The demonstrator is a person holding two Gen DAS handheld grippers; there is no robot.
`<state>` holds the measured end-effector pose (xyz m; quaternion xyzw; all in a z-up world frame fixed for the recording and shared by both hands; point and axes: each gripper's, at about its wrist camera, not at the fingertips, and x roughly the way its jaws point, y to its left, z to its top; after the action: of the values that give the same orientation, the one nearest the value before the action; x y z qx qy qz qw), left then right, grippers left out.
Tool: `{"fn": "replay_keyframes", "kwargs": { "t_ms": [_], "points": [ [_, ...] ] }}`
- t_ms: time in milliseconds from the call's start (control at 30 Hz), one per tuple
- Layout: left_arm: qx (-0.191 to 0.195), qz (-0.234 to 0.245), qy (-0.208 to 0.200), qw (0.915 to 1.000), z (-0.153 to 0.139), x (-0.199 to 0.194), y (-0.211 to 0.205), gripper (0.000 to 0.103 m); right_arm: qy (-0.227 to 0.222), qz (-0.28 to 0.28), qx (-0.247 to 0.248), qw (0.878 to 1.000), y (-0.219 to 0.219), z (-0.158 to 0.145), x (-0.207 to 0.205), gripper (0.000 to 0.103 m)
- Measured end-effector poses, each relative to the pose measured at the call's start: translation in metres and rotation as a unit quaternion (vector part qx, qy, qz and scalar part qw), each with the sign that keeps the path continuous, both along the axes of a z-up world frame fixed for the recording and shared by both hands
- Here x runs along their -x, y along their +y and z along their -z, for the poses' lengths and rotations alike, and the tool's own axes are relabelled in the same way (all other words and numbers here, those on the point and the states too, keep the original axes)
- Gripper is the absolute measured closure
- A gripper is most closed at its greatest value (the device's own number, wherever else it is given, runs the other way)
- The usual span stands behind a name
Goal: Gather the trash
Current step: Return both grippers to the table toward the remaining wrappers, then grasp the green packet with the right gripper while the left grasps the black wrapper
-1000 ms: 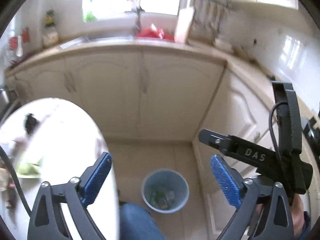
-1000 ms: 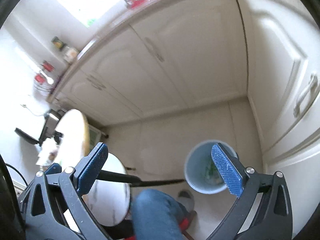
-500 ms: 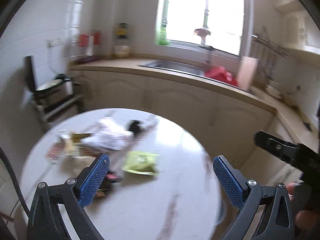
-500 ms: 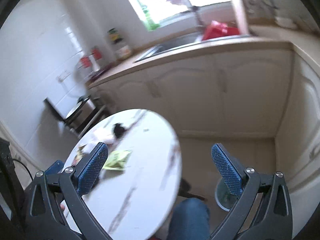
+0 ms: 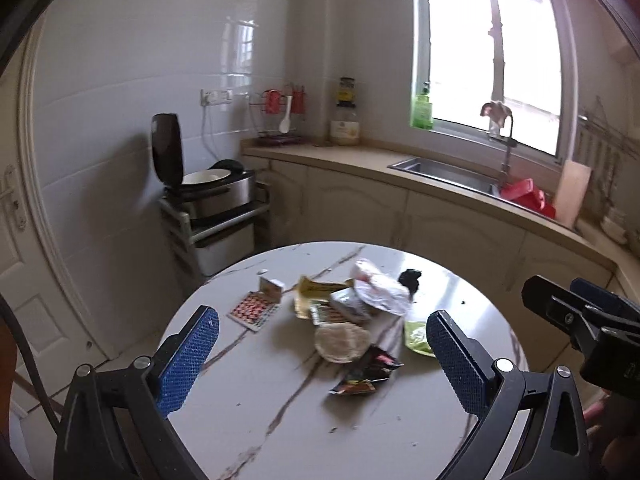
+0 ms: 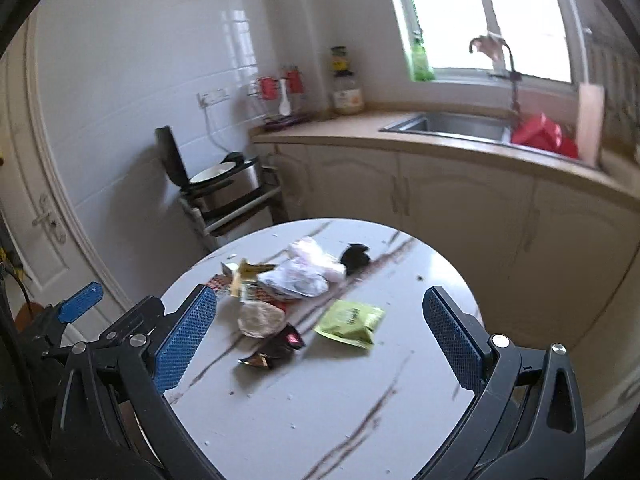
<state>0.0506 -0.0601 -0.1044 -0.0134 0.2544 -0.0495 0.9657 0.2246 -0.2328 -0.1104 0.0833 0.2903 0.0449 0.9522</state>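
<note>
Trash lies in a pile on a round white marble table (image 5: 280,420) (image 6: 320,400): a green packet (image 6: 350,322) (image 5: 416,336), a dark snack wrapper (image 6: 276,348) (image 5: 366,372), a round paper lid (image 6: 260,318) (image 5: 340,342), a white plastic bag (image 6: 300,270) (image 5: 376,290), a black crumpled piece (image 6: 354,258), a yellow wrapper (image 5: 316,290) and a red-dotted card (image 5: 254,310). My left gripper (image 5: 322,362) is open and empty above the table's near side. My right gripper (image 6: 320,338) is open and empty, with the wrappers between its fingers' lines.
A kitchen counter with a sink (image 5: 444,172) and red cloth (image 5: 528,198) runs behind the table. A rice cooker on a rack (image 5: 212,196) stands at the left wall. A door (image 5: 16,260) is at far left.
Both grippers have swung up and left, from facing the blue trash bin on the floor to facing the table with the trash. Both stay open and empty.
</note>
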Motion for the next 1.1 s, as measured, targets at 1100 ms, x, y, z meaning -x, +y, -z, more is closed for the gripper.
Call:
{"fn": "replay_keyframes", "kwargs": {
  "t_ms": [1100],
  "points": [
    [0.005, 0.057, 0.19, 0.9801, 0.081, -0.149, -0.016, 0.001, 0.228, -0.014, 0.023, 0.973, -0.015, 0.16, -0.142, 0.0]
  ]
}}
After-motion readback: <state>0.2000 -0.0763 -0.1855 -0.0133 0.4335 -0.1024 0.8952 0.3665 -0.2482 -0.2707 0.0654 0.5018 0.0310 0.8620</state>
